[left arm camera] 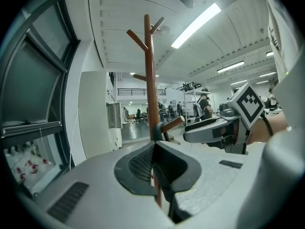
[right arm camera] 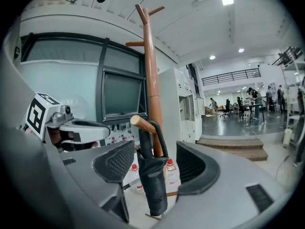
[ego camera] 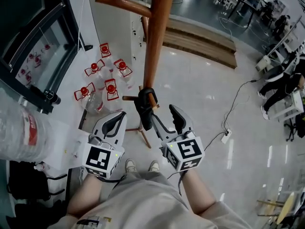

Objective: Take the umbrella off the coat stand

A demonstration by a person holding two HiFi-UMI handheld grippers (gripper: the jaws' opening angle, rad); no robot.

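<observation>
Umbrella (right arm camera: 152,185) hanging on peg (right arm camera: 142,123), right claw (right arm camera: 153,163) wide open around it

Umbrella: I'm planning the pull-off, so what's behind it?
Behind the umbrella stand the coat stand pole and red-capped bottles; the pole's lower part is covered by it.

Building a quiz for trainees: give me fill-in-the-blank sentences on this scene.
1. The umbrella hangs from a wooden ___ of the stand.
2. The right gripper's jaws are ___, with the umbrella between them.
3. The left gripper's jaws are ___.
4. The bottles are capped in ___.
Missing: peg; open; shut; red.
</observation>
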